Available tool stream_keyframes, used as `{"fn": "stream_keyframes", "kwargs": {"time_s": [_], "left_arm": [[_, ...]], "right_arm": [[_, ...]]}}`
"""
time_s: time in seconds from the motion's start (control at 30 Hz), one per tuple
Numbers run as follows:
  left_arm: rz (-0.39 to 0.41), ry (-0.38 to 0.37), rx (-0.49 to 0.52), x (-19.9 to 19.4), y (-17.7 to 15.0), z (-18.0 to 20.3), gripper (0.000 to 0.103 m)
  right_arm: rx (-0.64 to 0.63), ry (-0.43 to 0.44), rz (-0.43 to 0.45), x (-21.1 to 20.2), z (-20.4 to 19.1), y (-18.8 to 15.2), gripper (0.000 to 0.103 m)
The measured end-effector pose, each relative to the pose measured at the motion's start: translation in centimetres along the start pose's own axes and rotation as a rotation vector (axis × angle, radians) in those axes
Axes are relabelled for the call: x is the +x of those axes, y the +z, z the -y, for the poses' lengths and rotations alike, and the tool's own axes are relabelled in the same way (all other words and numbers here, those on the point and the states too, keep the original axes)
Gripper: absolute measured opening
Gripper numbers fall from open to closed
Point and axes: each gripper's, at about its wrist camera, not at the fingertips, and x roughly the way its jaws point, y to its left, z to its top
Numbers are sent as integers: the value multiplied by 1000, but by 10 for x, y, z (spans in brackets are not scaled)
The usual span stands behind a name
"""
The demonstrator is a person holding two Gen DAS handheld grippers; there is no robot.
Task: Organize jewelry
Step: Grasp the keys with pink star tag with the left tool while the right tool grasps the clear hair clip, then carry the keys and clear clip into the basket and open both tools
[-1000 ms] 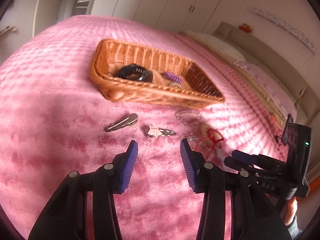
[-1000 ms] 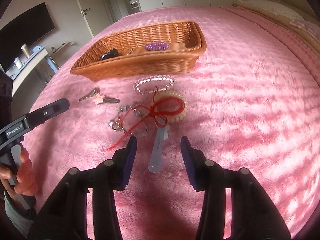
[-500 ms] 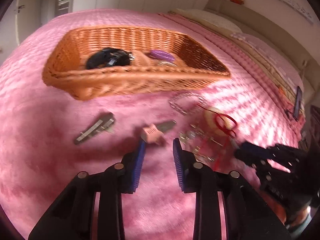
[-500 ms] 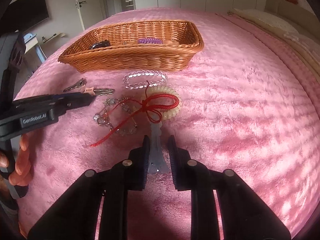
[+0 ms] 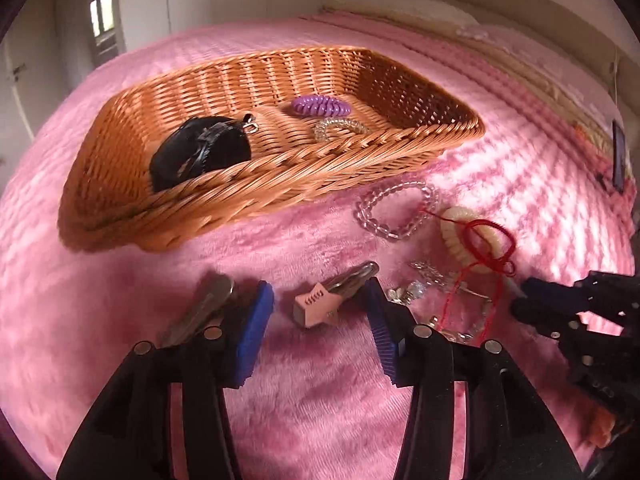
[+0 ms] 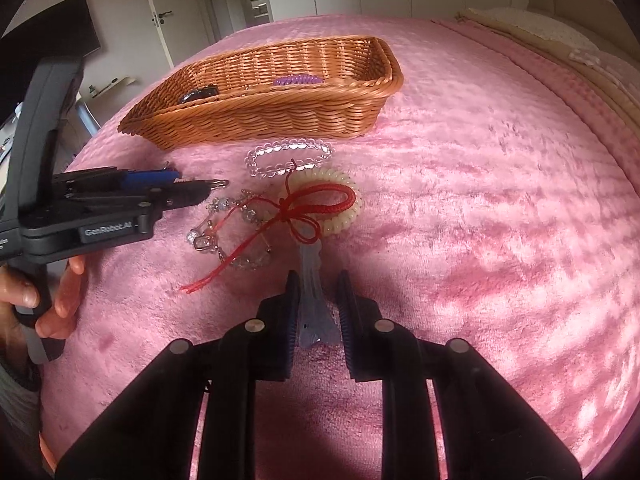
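Observation:
A wicker basket [image 5: 304, 184] [image 6: 280, 116] lies on the pink bedspread and holds a black pouch [image 5: 200, 152], a purple coil hair tie [image 5: 320, 106] and a clear coil tie [image 5: 340, 128]. My left gripper [image 5: 320, 304] is open, its jaws on either side of a pink-tipped hair clip [image 5: 320, 306]. A silver clip [image 5: 200, 312] lies beside the left finger. My right gripper [image 6: 316, 296] has its jaws close around a translucent blue hair clip [image 6: 314, 304], with a small gap on the right side. Ahead lie a clear bead bracelet [image 6: 288, 156], a cream coil tie [image 6: 344, 200], a red cord [image 6: 316, 204] and a crystal chain [image 6: 224, 232].
The right gripper shows in the left wrist view [image 5: 568, 312] near the red cord. The left gripper and the hand holding it show in the right wrist view [image 6: 100, 204]. Pillows and a headboard lie at the far right of the bed; cupboards stand behind.
My left gripper has moved forward and down over the pink-tipped clip. My right gripper has moved onto the translucent clip and narrowed its jaws around it.

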Motion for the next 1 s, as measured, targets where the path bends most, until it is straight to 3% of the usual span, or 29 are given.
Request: {"fn": "stream_keyframes", "kwargs": {"time_s": [0.07, 0.1, 0.17, 0.23, 0.5, 0.73, 1.0], "left_arm": [[12, 0, 14, -1, 1, 2, 41], [14, 3, 14, -3, 0, 2, 28], [19, 14, 4, -6, -4, 3, 21], [21, 16, -27, -11, -10, 0, 21], [39, 23, -165, -40, -43, -2, 21], [87, -19, -207, -64, -65, 2, 21], [207, -43, -192, -106, -57, 17, 21]], "right_arm": [[-2, 0, 2, 1, 0, 0, 17], [-6, -2, 4, 0, -1, 0, 17], [-16, -2, 12, -1, -3, -1, 15], [-28, -6, 20, -3, -7, -2, 10], [-18, 16, 10, -12, -6, -8, 10], [15, 59, -19, -30, 3, -23, 10], [6, 78, 96, -79, 2, -10, 10]]}}
